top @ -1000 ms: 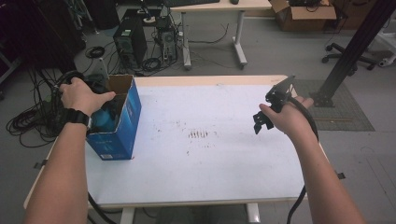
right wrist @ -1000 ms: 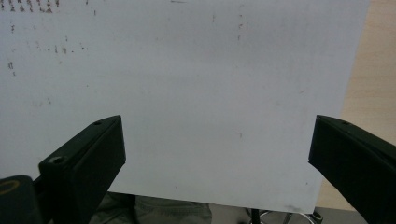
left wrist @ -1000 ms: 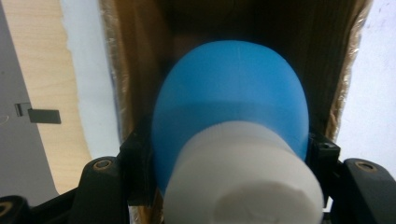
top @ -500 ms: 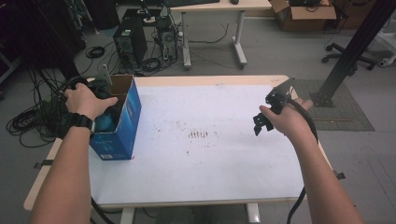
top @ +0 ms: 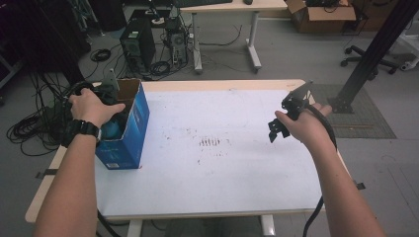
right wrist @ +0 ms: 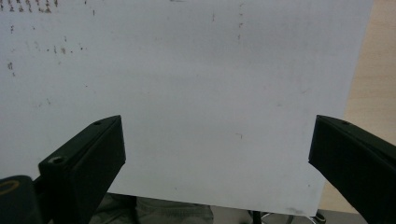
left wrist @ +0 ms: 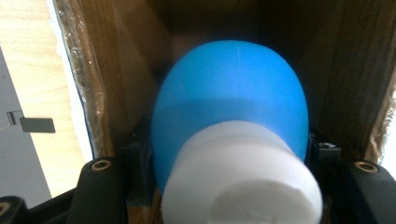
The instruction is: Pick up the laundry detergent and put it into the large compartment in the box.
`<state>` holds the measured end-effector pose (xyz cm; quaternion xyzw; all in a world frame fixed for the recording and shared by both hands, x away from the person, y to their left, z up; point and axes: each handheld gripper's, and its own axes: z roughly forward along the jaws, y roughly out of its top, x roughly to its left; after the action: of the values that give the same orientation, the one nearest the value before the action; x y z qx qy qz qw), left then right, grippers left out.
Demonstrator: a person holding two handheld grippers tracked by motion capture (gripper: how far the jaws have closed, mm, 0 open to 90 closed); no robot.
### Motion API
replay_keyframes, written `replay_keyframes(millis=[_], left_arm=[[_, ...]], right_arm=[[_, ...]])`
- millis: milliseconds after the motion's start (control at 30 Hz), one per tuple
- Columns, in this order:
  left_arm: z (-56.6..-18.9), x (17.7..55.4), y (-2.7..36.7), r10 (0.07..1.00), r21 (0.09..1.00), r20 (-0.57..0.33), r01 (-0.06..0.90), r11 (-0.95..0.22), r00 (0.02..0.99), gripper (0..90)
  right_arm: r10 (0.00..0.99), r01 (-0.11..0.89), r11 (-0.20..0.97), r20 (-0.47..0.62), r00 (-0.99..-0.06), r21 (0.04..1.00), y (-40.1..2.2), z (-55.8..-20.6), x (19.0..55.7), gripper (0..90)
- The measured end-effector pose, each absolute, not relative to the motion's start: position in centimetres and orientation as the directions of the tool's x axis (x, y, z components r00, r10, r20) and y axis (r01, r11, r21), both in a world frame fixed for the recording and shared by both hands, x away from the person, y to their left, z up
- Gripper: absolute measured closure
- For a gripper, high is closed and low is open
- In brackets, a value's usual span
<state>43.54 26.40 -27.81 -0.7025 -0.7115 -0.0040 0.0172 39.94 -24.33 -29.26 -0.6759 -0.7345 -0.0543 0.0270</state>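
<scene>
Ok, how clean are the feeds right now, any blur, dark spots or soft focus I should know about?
Left gripper view: the white cap is too close and soft, the blue bottle behind it a little sharper, the box interior dim and brown. Right gripper view: evenly lit white table, stains readable, no glare. High view: even light, slightly soft, with the left gripper partly hidden by the hand.

Grey floor [top: 296,54] lay beyond the white surface [top: 222,173], with computer towers [top: 136,47], a desk [top: 227,7] and tangled cables [top: 29,128].
</scene>
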Motion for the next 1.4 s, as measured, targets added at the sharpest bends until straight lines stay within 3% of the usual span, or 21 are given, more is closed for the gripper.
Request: replay_keyframes(millis=[900,1400], left_arm=[[-23.0,43.0,25.1,1.0,0.051,0.029,0.999,0.004,-0.005,31.1],[-18.7,42.0,20.4,0.998,0.116,0.007,0.991,-0.069,0.069,27.5]], right_arm=[[0.989,0.996,0.073,0.123,-0.078,0.042,-24.9,-28.9,39.4,3.9],[0.988,0.996,0.077,0.132,-0.083,0.051,-25.0,-28.4,39.0,3.8]])
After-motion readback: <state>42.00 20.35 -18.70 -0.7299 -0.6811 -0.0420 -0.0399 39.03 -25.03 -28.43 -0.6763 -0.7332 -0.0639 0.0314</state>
